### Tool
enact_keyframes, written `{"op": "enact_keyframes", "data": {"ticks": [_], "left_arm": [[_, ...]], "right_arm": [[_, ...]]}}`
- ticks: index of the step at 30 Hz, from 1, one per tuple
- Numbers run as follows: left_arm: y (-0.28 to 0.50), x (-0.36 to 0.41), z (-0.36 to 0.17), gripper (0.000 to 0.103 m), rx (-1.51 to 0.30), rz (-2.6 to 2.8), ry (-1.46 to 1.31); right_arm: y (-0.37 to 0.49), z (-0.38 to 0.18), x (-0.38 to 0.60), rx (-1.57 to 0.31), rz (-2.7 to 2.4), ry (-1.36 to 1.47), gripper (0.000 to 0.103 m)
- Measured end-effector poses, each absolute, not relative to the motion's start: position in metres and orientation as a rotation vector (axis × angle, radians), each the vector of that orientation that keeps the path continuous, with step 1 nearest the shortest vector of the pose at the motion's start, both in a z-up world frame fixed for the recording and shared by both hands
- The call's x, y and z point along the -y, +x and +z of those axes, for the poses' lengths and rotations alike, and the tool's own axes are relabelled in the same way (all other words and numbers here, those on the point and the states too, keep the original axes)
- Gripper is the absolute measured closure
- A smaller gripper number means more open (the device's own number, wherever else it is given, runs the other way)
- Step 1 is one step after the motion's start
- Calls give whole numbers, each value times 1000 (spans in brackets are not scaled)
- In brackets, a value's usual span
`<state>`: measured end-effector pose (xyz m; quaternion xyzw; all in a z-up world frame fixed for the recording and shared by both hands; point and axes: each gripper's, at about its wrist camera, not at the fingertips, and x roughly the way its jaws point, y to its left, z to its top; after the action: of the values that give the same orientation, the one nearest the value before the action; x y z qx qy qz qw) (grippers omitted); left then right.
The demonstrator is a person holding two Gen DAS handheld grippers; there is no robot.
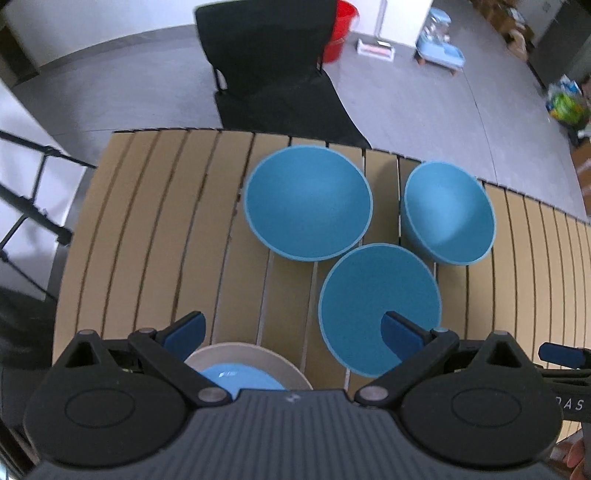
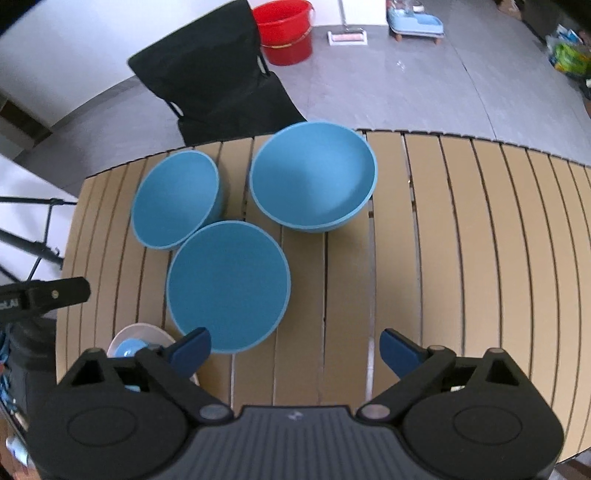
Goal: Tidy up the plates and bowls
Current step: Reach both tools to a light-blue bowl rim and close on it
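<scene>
**A:** ok so where are the grippers sitting right now?

**B:** Both are above the near side of the slatted table [image 2: 461,229], looking down and forward. The left gripper [image 1: 293,330] has its fingers spread wide with nothing between them, and it hangs over a beige plate [image 1: 291,369] with a small light-blue dish [image 1: 243,376] on it, right by the near edge. Its right fingertip [image 1: 400,328] overlaps the nearest blue bowl [image 1: 380,306] in view, can't tell if it's actually touching. The right gripper [image 2: 295,347] is also wide open and empty, over bare slats just right of that same bowl [image 2: 227,286].

**A:** and the rest of the bowls?

**B:** Three blue ones in a tight cluster. From the right wrist view: the nearest in front, a smaller-looking one [image 2: 177,197] behind it to the left, and a big one [image 2: 314,175] behind to the right that reaches the far edge. Rims look nearly touching, hard to say if they do.

**A:** any room to move stuff?

**B:** Yeah, the whole right half of the table is bare slats. The left has a strip too [image 1: 147,229]. Past the far edge there's a black chair [image 2: 218,81], and a red bucket [image 2: 286,33] on the floor behind it.
</scene>
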<state>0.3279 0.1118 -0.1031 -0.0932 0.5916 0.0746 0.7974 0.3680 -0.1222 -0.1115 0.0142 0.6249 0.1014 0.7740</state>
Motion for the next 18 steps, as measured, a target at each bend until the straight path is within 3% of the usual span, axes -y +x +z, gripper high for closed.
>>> {"op": "enact_keyframes", "data": {"ticks": [10,18], "left_arm": [[366,-110,-178,2,-1342,114,-150],[379,-103,-220,34,-1403,102,-128]], "right_arm": [[389,-171,107,-1353,146,47,19],[403,-214,90,-1362,132,30,45]]}}
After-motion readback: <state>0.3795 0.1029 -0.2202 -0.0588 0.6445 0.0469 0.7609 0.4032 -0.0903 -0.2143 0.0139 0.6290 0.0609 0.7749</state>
